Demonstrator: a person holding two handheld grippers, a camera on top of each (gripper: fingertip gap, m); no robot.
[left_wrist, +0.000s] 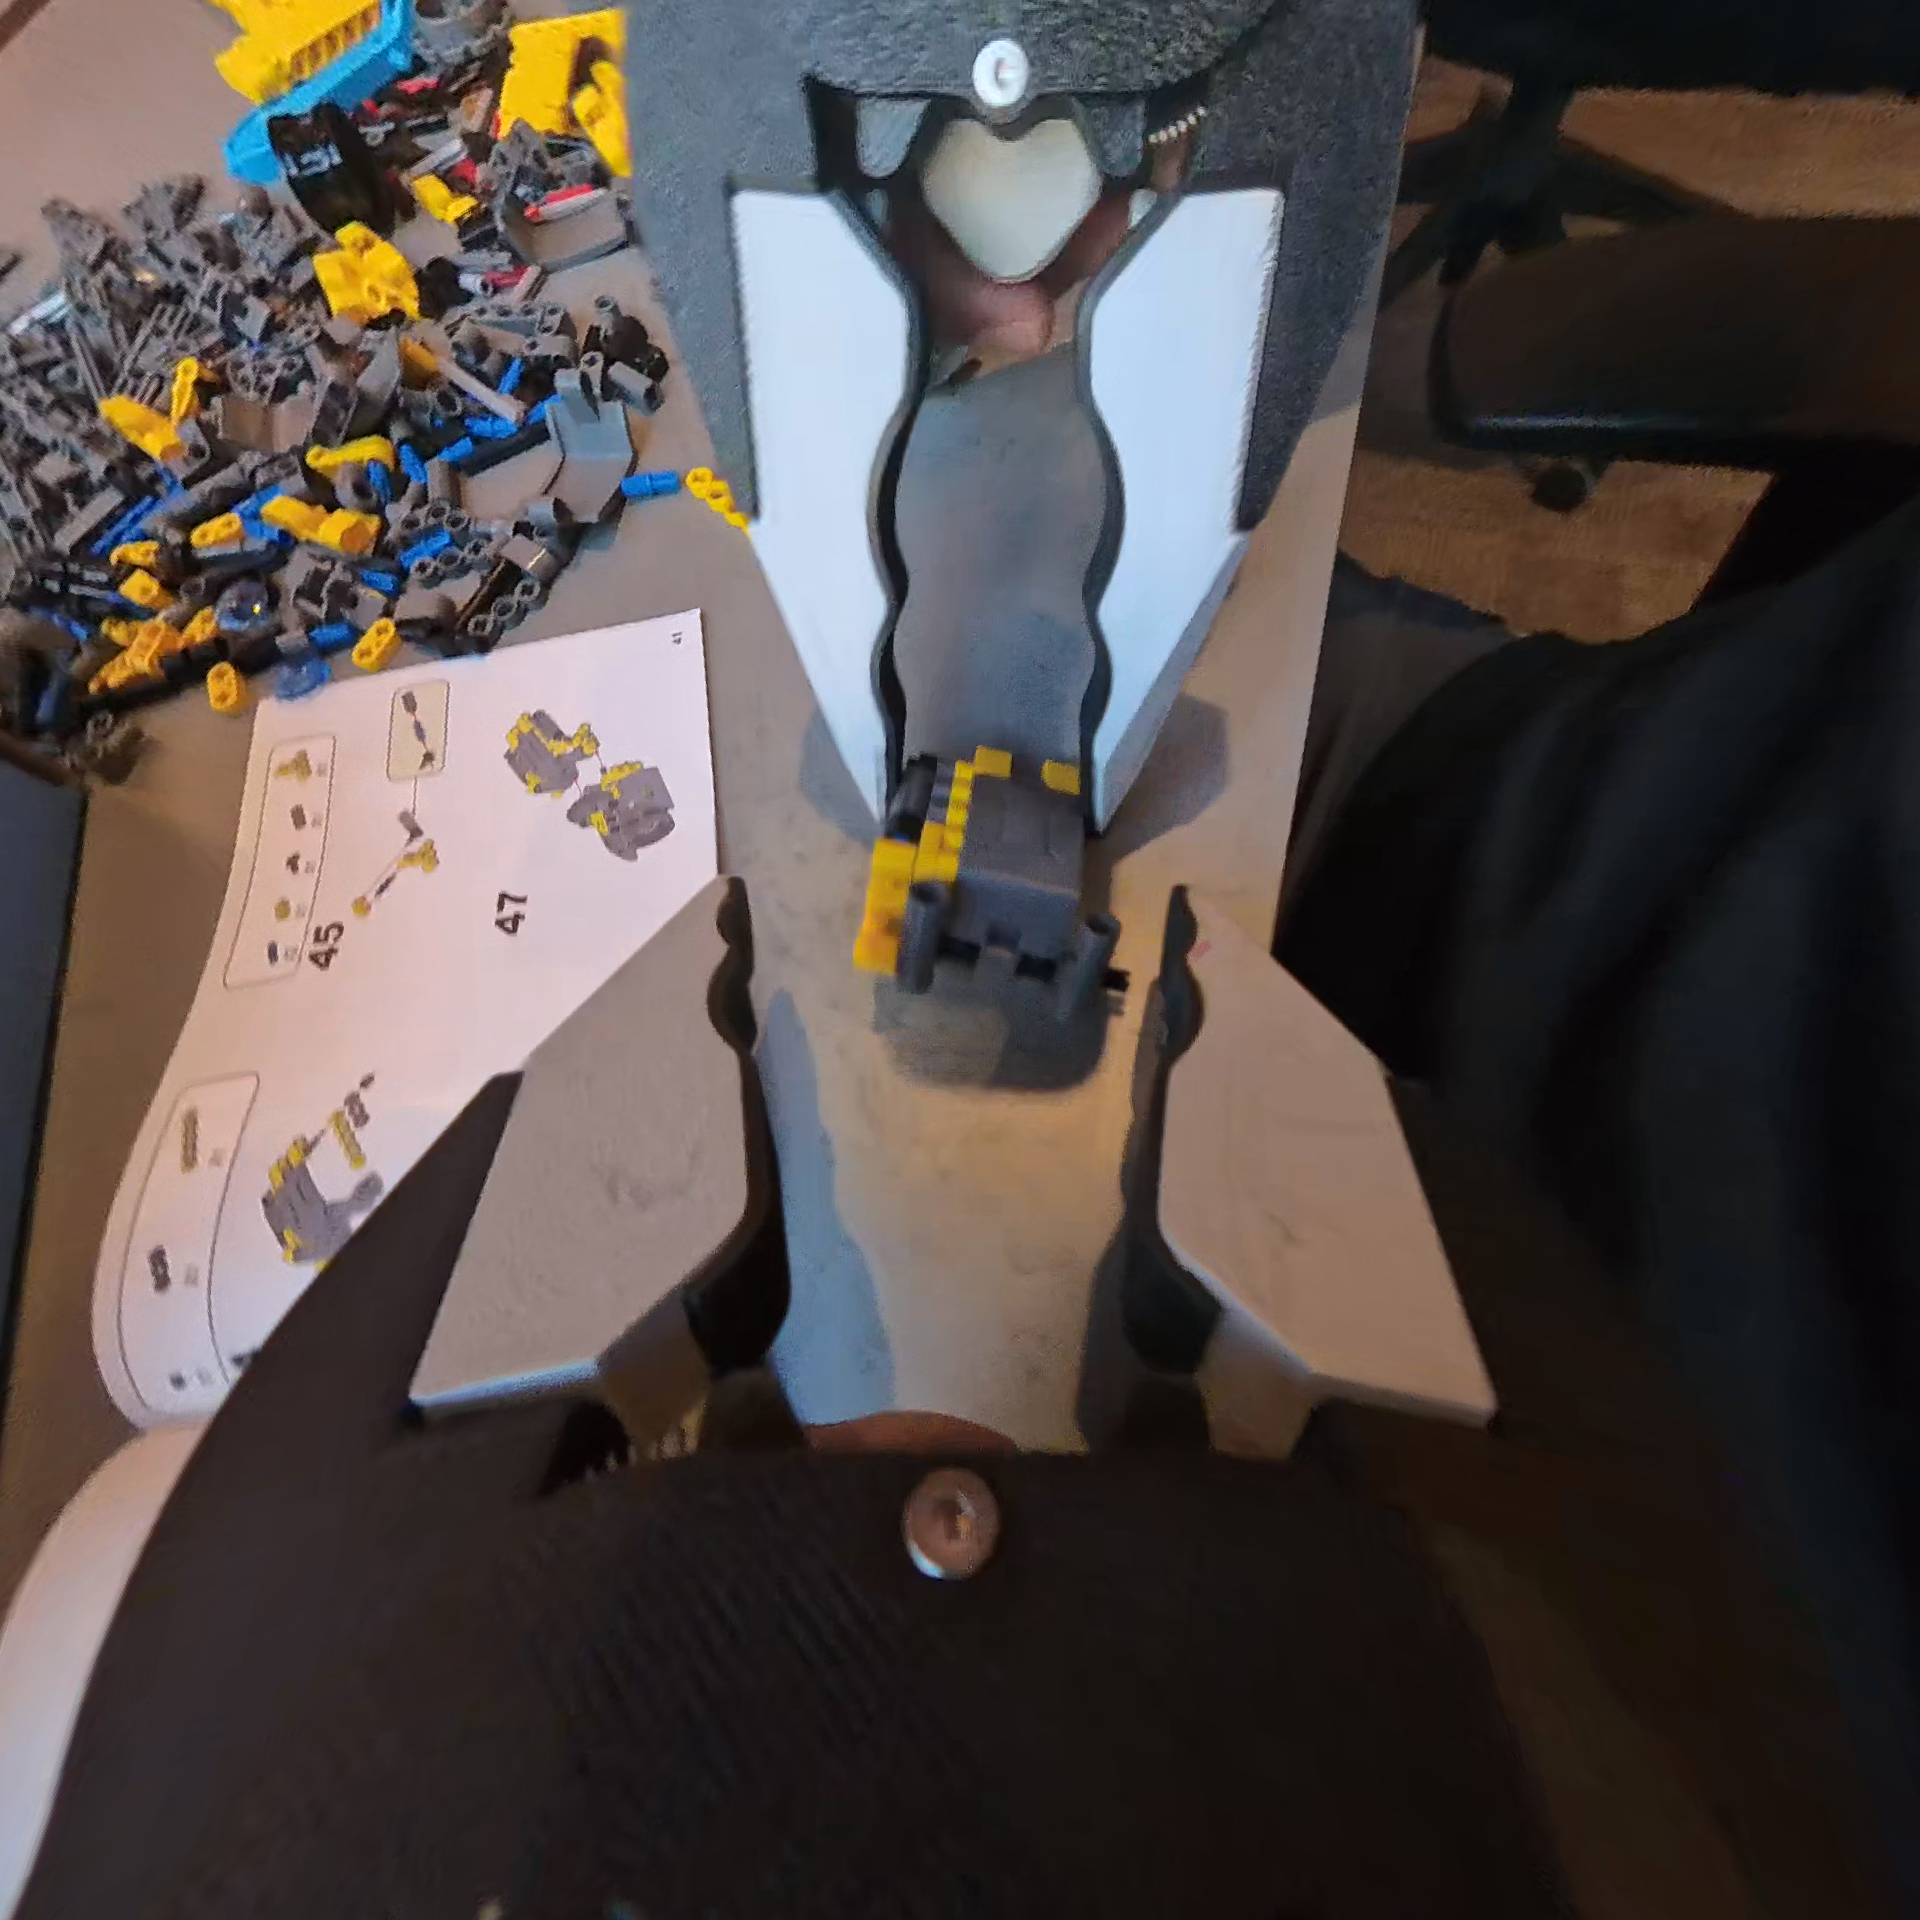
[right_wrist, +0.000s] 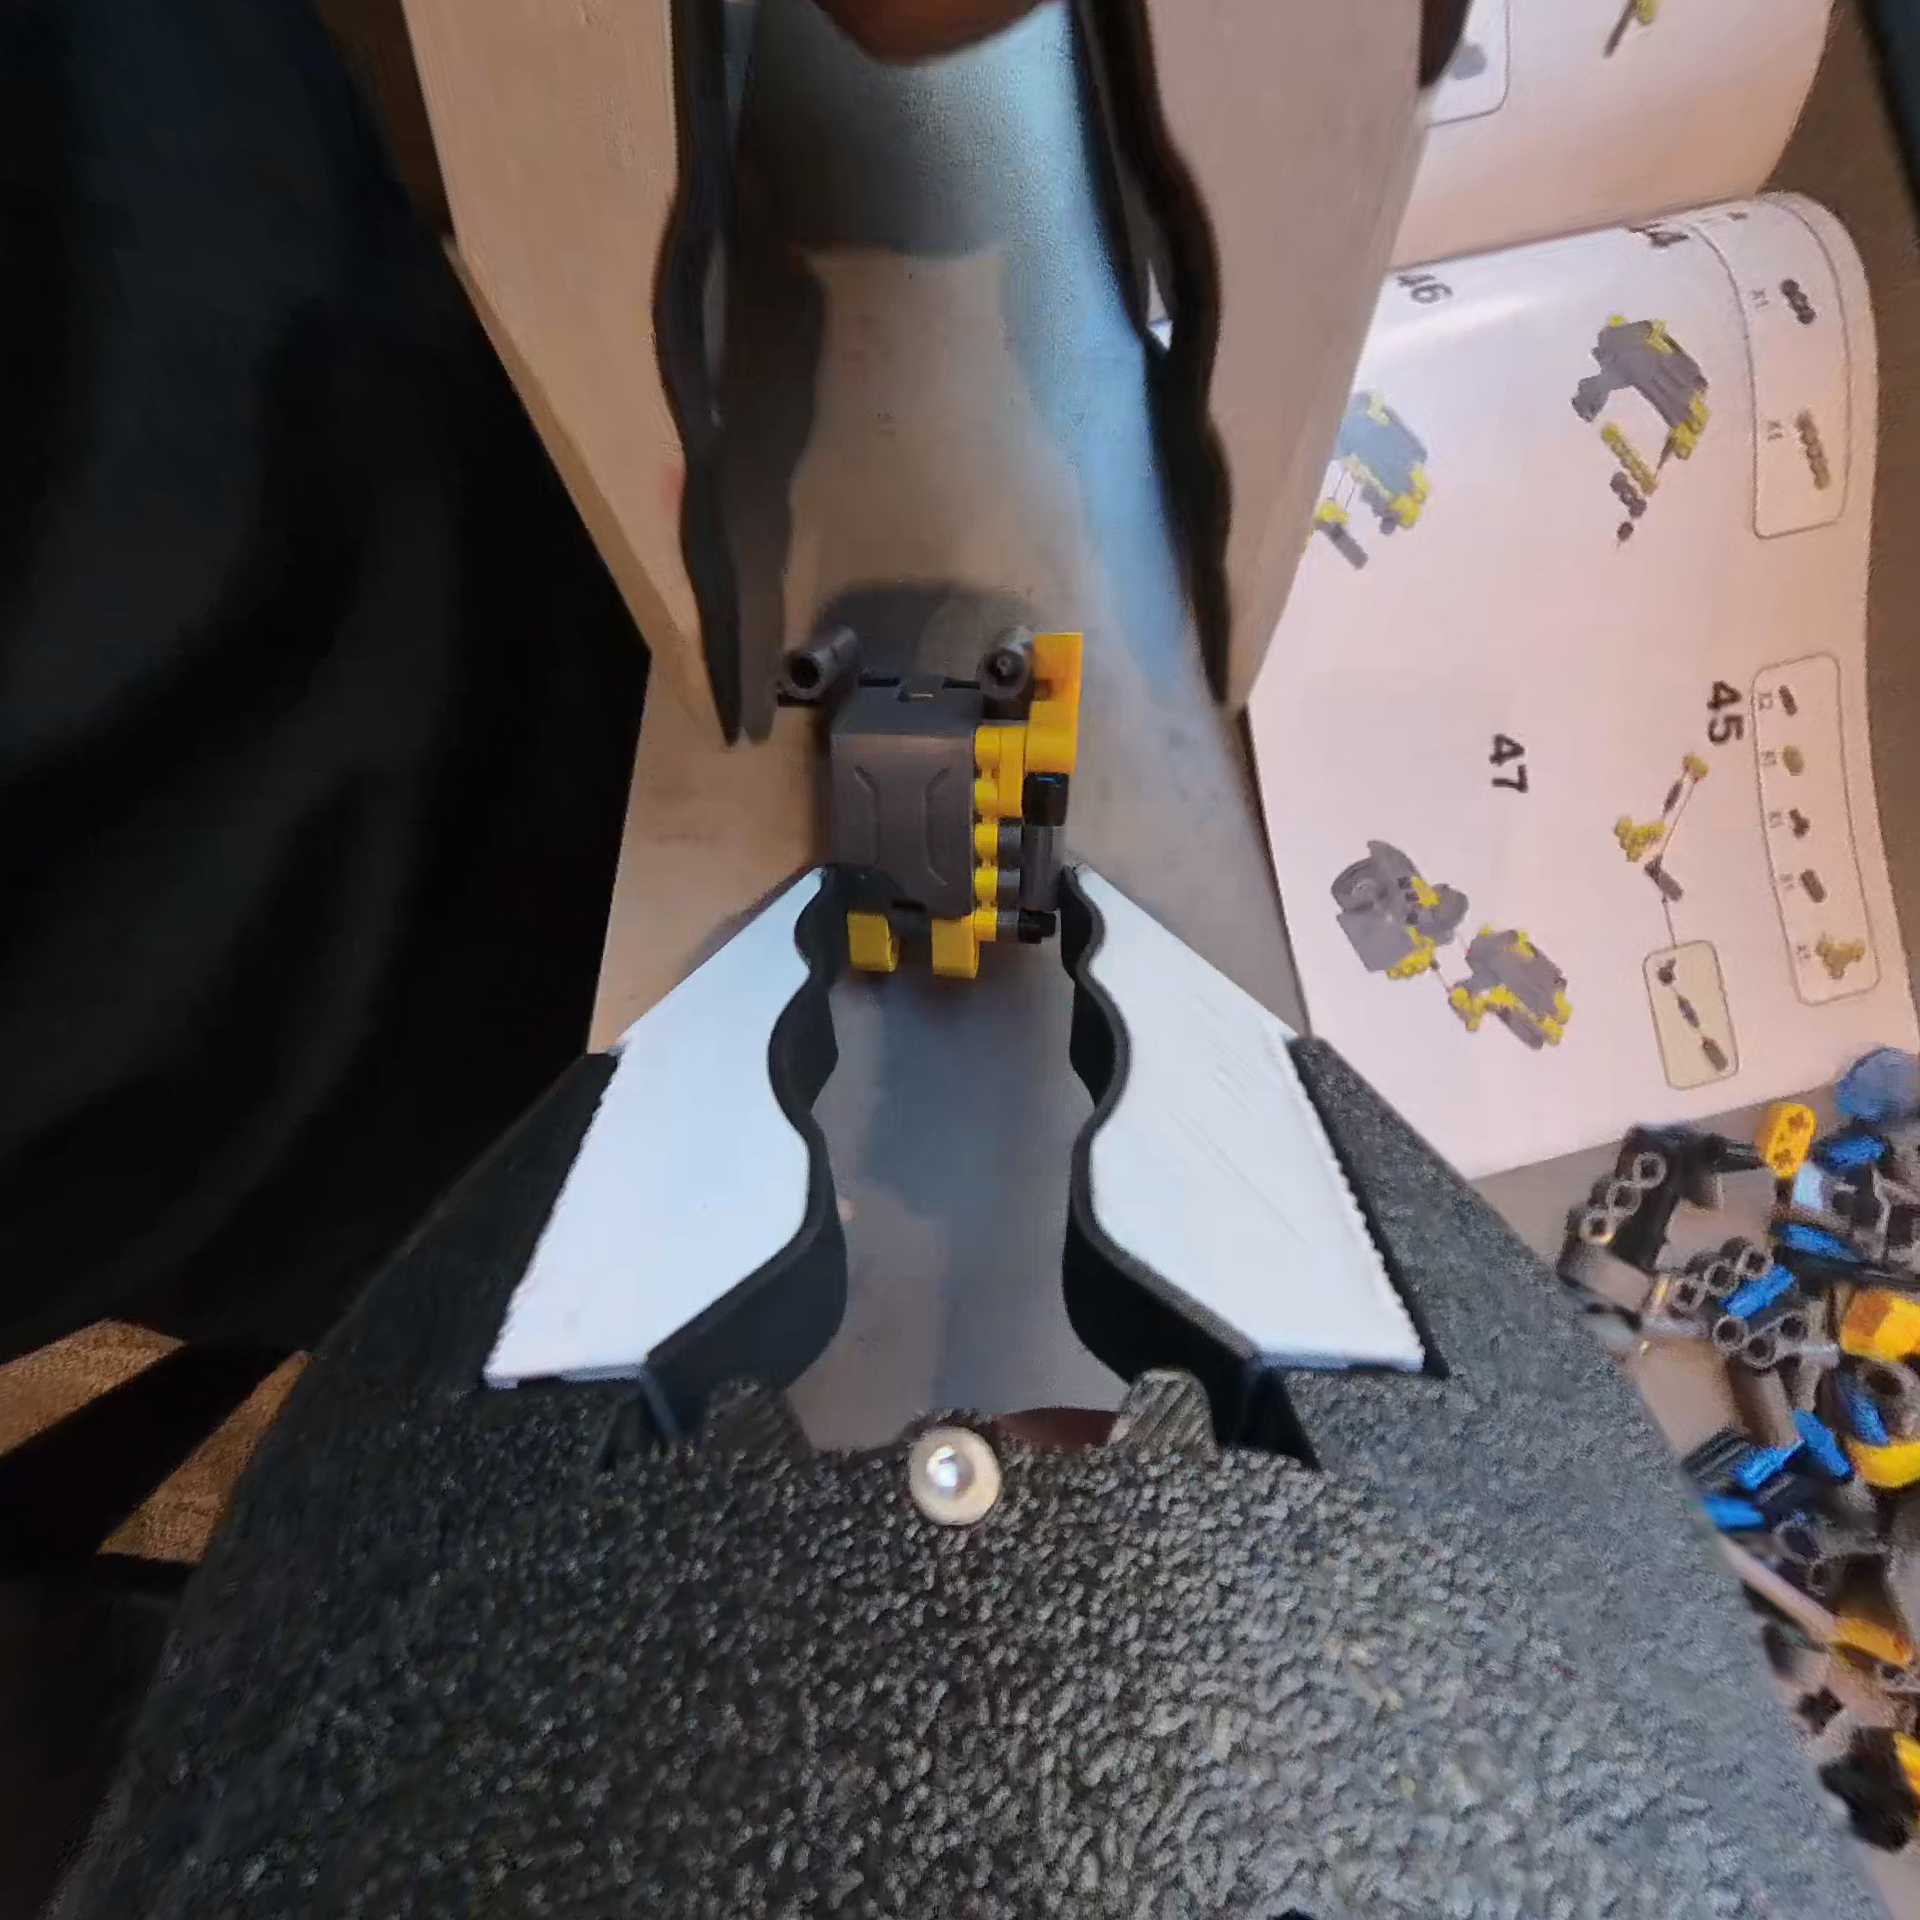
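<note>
A small grey and yellow brick assembly (right_wrist: 914, 810) is held just above the grey table (right_wrist: 717, 821), casting a shadow on it. My right gripper (right_wrist: 945, 894) is shut on its near end. In the left wrist view the right gripper (left_wrist: 992, 800) reaches in from the top with the assembly (left_wrist: 987, 883) at its tips. My left gripper (left_wrist: 951, 935) is open and faces it, its fingertips (left_wrist: 727, 935) either side of the assembly's free end without touching. The left gripper (right_wrist: 977, 696) shows at the top of the right wrist view.
An open instruction booklet (left_wrist: 468, 883) lies beside the grippers. A pile of loose grey, yellow, blue and black pieces (left_wrist: 291, 447) lies beyond it, also in the right wrist view (right_wrist: 1787, 1351). A person's dark clothing (left_wrist: 1610, 1039) is at the table edge; a chair base (left_wrist: 1558, 436) stands behind.
</note>
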